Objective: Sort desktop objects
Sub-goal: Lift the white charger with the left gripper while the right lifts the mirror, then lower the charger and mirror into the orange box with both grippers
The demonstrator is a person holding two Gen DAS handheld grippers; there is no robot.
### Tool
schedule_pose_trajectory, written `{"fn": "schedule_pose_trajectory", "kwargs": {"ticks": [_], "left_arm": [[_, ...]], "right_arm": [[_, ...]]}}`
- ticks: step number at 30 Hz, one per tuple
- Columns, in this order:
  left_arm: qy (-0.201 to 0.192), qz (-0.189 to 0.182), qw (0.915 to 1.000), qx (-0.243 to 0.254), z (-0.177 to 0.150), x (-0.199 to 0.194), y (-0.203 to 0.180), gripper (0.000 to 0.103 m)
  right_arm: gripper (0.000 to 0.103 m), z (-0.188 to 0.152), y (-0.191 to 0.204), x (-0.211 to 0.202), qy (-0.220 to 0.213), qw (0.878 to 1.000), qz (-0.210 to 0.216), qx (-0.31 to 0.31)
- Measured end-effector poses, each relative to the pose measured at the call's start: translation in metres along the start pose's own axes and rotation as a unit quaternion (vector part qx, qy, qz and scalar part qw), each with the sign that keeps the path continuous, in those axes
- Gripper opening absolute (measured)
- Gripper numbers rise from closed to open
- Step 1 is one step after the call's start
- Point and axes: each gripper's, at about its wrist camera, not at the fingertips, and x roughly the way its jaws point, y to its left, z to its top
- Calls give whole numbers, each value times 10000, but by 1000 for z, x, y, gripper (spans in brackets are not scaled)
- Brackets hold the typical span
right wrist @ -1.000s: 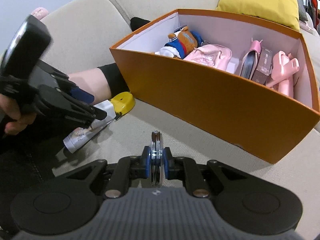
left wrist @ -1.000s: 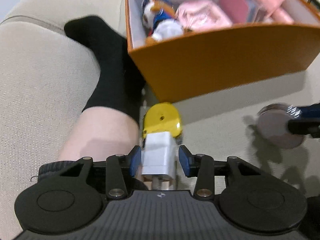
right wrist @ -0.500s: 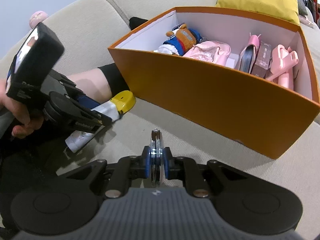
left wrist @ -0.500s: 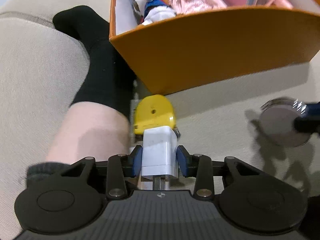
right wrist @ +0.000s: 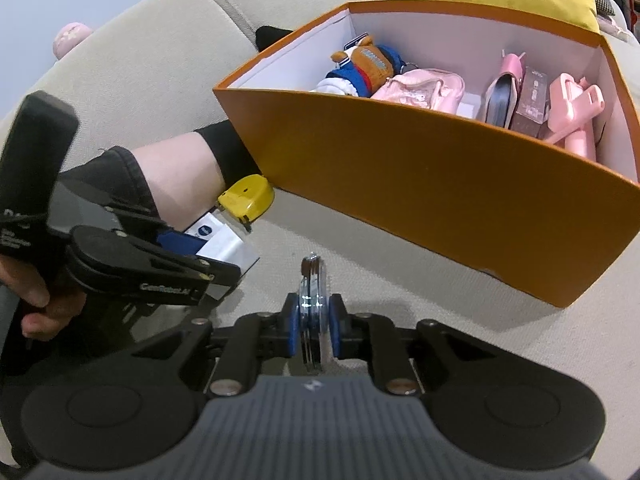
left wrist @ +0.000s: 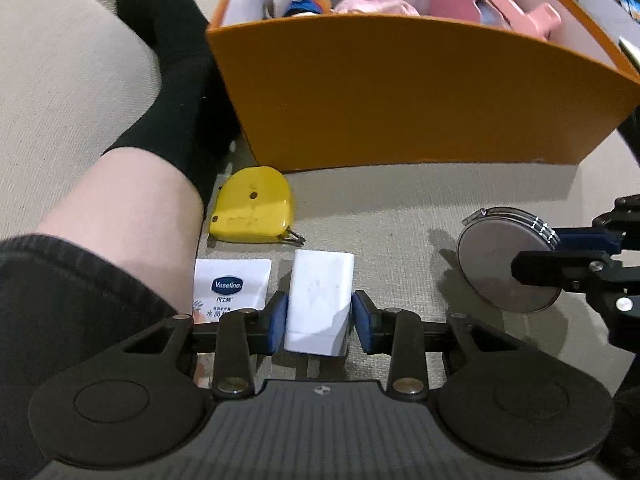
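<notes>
**Sofa sorting: items on hand**

- Left gripper (left wrist: 319,322): lower centre of the frame; jaws just closing, blue pads against a white charger block (left wrist: 320,300).
- Right gripper (right wrist: 313,326): nearly shut, clamping a round metal disc (right wrist: 313,304) edge-on.
- Orange box (left wrist: 400,96): upper frame, partly filled.
- Yellow tape measure (left wrist: 252,210), Vaseline tube (left wrist: 232,284): left of centre, on the cushion.

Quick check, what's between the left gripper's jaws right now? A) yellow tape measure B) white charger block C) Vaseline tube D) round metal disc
B: in the left wrist view the white charger block sits between the blue pads of the left gripper; the yellow tape measure and the Vaseline tube lie on the sofa beyond, and the right gripper clamps the round metal disc.
</notes>
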Motion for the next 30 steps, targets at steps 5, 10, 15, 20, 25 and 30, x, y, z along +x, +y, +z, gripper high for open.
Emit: {"fn": "schedule_pose_trajectory", "kwargs": {"ticks": [5, 10, 15, 20, 25, 30], "left_arm": [[-164, -20, 9998, -106, -6, -4, 1, 38], [-420, -337, 9984, -154, -9, -30, -12, 38], [-735, -819, 9936, -244, 3, -60, -12, 38], [-1127, -1134, 9870, -180, 20, -89, -15, 38], [-1398, -1196, 9828, -167, 47, -100, -20, 38], [-1624, -1186, 9796, -68, 77, -110, -20, 38]], "right_arm": [[14, 1, -2, -3, 10, 9999, -79, 61], [14, 7, -7, -25, -87, 9999, -37, 64], [14, 22, -14, -61, -296, 9995, 70, 28], [14, 41, -20, -96, -618, 9981, 45, -29], [14, 58, -31, -118, -939, 9954, -169, 21], [14, 79, -46, -121, -1093, 9928, -477, 105]]}}
